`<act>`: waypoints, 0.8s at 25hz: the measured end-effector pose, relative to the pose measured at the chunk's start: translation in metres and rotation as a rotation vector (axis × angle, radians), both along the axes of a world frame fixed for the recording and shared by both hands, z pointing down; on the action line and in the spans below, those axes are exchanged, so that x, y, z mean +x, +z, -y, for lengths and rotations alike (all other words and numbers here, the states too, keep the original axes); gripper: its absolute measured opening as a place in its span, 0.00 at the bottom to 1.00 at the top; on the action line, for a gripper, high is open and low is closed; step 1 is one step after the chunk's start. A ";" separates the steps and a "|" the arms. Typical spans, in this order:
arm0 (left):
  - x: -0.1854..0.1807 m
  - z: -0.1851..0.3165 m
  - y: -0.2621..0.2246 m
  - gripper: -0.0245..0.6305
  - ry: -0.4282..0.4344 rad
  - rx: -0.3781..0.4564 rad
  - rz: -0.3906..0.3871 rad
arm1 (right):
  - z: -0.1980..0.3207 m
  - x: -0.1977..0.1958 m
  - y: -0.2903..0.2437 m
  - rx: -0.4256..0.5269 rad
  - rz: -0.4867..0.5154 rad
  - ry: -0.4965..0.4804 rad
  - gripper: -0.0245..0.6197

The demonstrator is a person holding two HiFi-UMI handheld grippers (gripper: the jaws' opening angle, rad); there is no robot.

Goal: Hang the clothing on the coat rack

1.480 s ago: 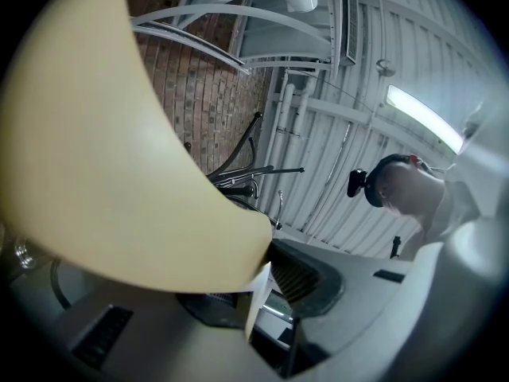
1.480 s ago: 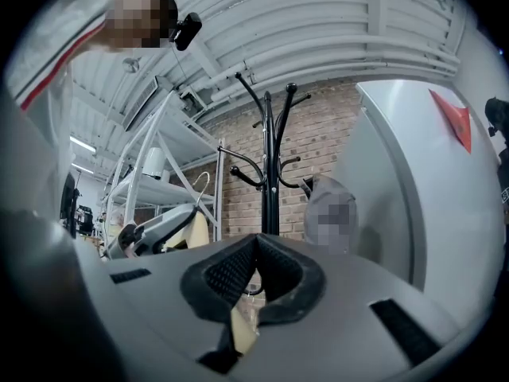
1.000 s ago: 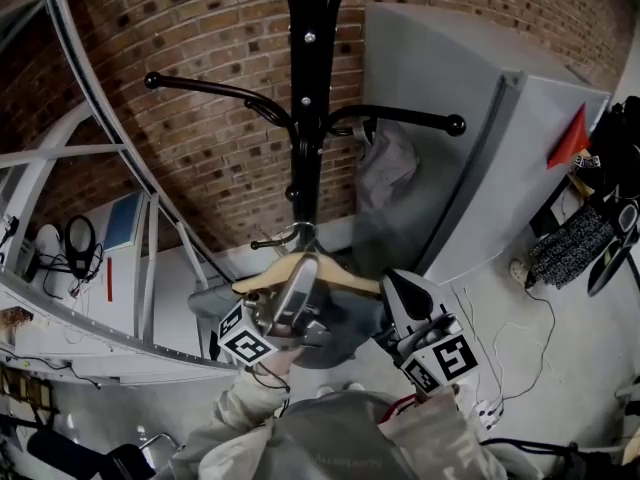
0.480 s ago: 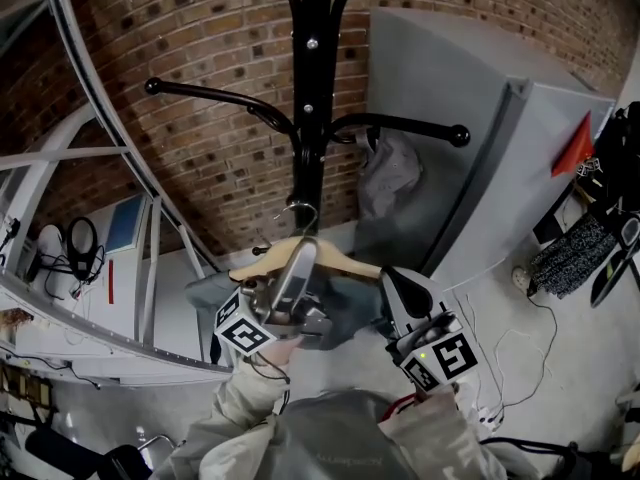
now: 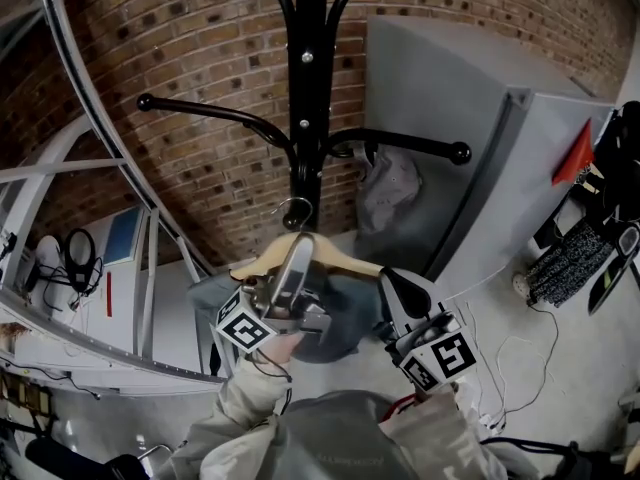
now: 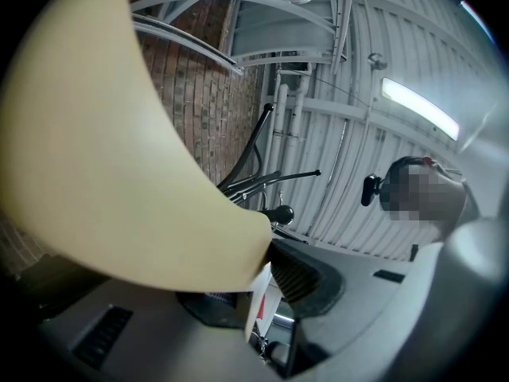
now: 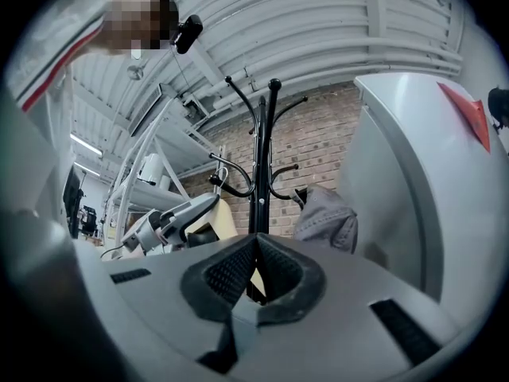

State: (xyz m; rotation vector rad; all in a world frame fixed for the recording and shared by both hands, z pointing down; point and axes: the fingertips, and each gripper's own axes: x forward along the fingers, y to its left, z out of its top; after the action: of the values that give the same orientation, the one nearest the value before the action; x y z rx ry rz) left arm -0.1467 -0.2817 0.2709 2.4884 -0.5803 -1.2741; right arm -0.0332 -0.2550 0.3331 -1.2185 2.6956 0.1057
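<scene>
A wooden hanger (image 5: 258, 262) draped with dark clothing (image 5: 345, 320) is gripped in the left claw (image 5: 303, 253); the right claw (image 5: 390, 280), just right of it, is closed on nothing. Beyond, the hanger's hook (image 5: 296, 208) is held near the pole of the black coat rack (image 5: 306, 118), below its arms.

Red brick wall (image 5: 200, 168), grey cabinet (image 5: 450, 88) beside it, white metal racking (image 5: 150, 258) (left) — pale floor (image 5: 570, 363), loose cables (image 5: 547, 318)

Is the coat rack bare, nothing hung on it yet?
No: a grey garment already hangs from one arm of the coat rack, on the right in the head view.
</scene>
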 end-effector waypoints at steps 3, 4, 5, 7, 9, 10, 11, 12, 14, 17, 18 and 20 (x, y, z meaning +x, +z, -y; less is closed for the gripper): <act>-0.001 0.010 0.006 0.19 -0.004 -0.019 -0.007 | 0.007 0.000 0.001 -0.004 -0.005 0.000 0.07; -0.002 0.013 0.009 0.19 -0.004 -0.026 -0.010 | 0.008 -0.001 0.002 -0.005 -0.007 -0.001 0.07; -0.003 0.016 0.011 0.19 -0.003 -0.031 -0.012 | 0.010 -0.002 0.003 -0.007 -0.009 -0.002 0.07; -0.003 0.021 0.015 0.19 -0.001 -0.041 -0.016 | 0.014 -0.002 0.004 -0.011 -0.013 -0.002 0.07; -0.003 0.024 0.017 0.19 0.001 -0.048 -0.021 | 0.017 -0.001 0.005 -0.015 -0.016 -0.002 0.07; -0.003 0.026 0.018 0.19 0.000 -0.050 -0.023 | 0.018 -0.001 0.005 -0.016 -0.018 -0.003 0.07; -0.003 0.027 0.020 0.19 0.000 -0.053 -0.025 | 0.019 -0.001 0.005 -0.017 -0.020 -0.005 0.07; -0.003 0.029 0.021 0.19 -0.002 -0.056 -0.025 | 0.020 -0.001 0.005 -0.017 -0.021 -0.005 0.07; -0.002 0.032 0.024 0.19 -0.002 -0.061 -0.025 | 0.023 0.000 0.006 -0.018 -0.021 -0.004 0.07; -0.003 0.036 0.029 0.19 -0.005 -0.072 -0.027 | 0.026 0.001 0.007 -0.023 -0.022 -0.004 0.07; -0.003 0.037 0.030 0.20 -0.008 -0.077 -0.028 | 0.026 0.001 0.008 -0.024 -0.023 -0.005 0.07; -0.005 0.039 0.033 0.20 -0.014 -0.084 -0.029 | 0.027 0.001 0.009 -0.028 -0.024 -0.008 0.07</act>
State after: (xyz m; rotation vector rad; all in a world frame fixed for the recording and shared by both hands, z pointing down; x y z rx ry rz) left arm -0.1515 -0.3210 0.3038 2.3980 -0.6318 -1.2625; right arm -0.0320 -0.2824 0.3424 -1.2225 2.7311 0.0823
